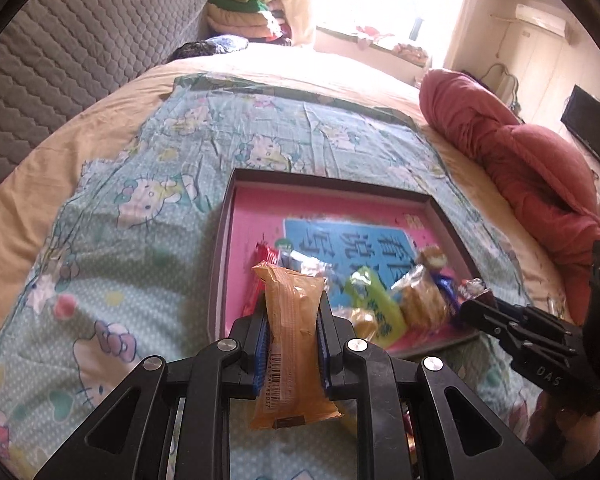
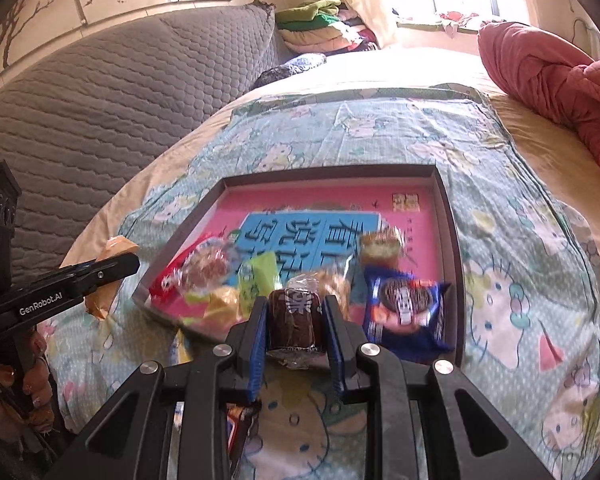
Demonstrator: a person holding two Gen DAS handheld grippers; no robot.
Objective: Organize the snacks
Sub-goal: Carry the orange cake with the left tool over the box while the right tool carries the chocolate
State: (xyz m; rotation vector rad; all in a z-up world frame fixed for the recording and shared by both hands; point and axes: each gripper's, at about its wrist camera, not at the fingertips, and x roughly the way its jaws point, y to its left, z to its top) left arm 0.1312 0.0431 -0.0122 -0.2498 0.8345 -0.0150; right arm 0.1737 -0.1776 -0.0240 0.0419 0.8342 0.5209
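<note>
The orange snack packet [image 1: 294, 336] stands lengthwise at bottom centre of the left wrist view, clamped between the blue pads of the left gripper [image 1: 292, 312]; a barcode with digits ending "8037" runs down its lower half. In the right wrist view the same packet [image 2: 112, 276] pokes out at the left edge behind that gripper's arm, which reads "GenRobot.AI".

At bottom centre of the right wrist view, the right gripper [image 2: 296, 316] is closed on a dark brown cake in clear wrap [image 2: 296, 318], with 1 white character printed on top that is too blurred to read. Seen from the left wrist, this gripper [image 1: 476, 300] enters from the right edge, its arm marked "DAS".

Just beyond both sits the shallow box [image 2: 446, 216], dark-rimmed with a pink floor and a blue panel of large Chinese characters. Inside, along its near side, lie a red packet [image 2: 168, 276], a clear-wrapped round biscuit [image 2: 208, 266], a green packet [image 2: 258, 276], a golden pastry [image 2: 380, 246] and a blue sandwich-cookie packet [image 2: 406, 312] that looks like Oreo, though the name is not legible.

The box rests on a Hello Kitty sheet [image 1: 148, 184] spread over the bed. A pink quilt [image 1: 512, 152] is bundled at upper right, a grey quilted cushion [image 1: 80, 48] fills upper left, and folded blankets [image 1: 244, 12] are stacked at top centre.
</note>
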